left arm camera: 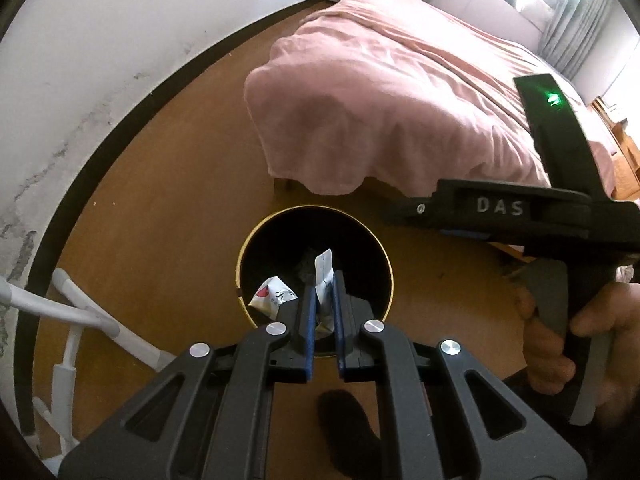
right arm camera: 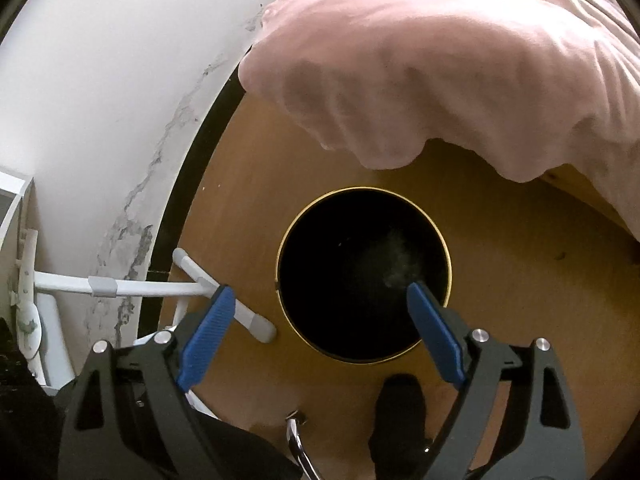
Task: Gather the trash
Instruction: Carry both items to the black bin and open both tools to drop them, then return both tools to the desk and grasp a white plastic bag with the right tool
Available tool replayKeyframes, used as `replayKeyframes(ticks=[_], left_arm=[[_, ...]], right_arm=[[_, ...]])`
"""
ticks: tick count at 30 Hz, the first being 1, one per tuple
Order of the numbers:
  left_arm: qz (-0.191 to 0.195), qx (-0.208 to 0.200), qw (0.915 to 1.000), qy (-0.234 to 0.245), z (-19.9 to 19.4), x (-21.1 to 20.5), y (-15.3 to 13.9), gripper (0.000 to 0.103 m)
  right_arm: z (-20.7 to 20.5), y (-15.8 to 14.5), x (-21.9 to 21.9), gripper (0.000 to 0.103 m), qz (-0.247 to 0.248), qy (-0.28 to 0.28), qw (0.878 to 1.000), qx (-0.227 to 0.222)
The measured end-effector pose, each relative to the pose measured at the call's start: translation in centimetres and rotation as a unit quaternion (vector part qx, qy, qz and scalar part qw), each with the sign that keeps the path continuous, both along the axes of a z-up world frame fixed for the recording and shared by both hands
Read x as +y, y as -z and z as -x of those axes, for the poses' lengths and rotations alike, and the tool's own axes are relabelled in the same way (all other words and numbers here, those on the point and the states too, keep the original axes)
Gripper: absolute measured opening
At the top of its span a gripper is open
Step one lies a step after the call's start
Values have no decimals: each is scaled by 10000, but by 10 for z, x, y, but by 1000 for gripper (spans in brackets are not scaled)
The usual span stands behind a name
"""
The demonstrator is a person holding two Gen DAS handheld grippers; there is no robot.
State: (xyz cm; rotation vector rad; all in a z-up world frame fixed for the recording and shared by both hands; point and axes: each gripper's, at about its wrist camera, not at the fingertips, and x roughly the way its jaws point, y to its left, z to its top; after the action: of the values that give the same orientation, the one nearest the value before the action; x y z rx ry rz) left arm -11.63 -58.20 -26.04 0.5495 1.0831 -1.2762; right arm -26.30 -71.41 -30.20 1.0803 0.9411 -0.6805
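One white rack (right arm camera: 120, 286) is sitting on the brown floor (left arm camera: 168, 184) at nine o'clock from one round black bin (right arm camera: 364, 274) with a gold rim. In the left wrist view, the left gripper (left arm camera: 323, 300) is squeezing one white wrapper (left arm camera: 324, 270) tight between its blue pads, right over the bin's mouth. A second wrapper (left arm camera: 272, 294), white with red on it, is showing just at nine o'clock from the pads; I cannot tell if it is held or lying inside. The right gripper (right arm camera: 318, 304) is hanging with its two jaws wide apart, nothing between them, at six o'clock of the bin. One pink blanket (right arm camera: 440, 64) is drooping at twelve o'clock
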Motion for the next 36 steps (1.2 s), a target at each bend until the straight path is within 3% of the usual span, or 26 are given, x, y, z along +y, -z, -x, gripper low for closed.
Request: replayKeyframes(ticks=[7,9,11,17,19,23,26,28,30,33,36], left_arm=[[-148,4,9994,307,13,-24,10,11],[-141,-99,9994,306,15,-31,9,24],[-76,-176,9995,237,15,-35,3,66],[135,-258,9994,207,21,-28,-28,68],[196,-361,9989,231,26,-18,-51,72],[602,-604,9961,226,32,17,-113,85],[831,-890,9926,11,27,54,-159,92],[924,-972,9908,-149,17,83,-185,92],[1000,-1024,9889,-388,2,118,-208,92],[1086,-1191,9820,-989,-32,182,-238,92],[1011,-1524,9657,-1845,-72,256,-256,93]], right_arm=[[27,-10,-10,85,133,506,9986,-38],[35,-11,-13,85,123,662,9977,-64],[39,-12,-15,85,110,732,9972,-71],[40,-21,-18,85,224,704,9973,-7],[38,-32,-18,86,317,669,9972,73],[17,-105,-4,86,1249,173,9917,243],[-4,-187,30,86,2034,-301,9786,-37],[-19,-223,52,86,2361,-593,9697,-223],[-45,-264,90,88,2691,-1031,9561,-533],[-95,-299,149,89,2868,-1798,9364,-927],[-149,-318,217,88,2901,-2691,9094,-1279]])
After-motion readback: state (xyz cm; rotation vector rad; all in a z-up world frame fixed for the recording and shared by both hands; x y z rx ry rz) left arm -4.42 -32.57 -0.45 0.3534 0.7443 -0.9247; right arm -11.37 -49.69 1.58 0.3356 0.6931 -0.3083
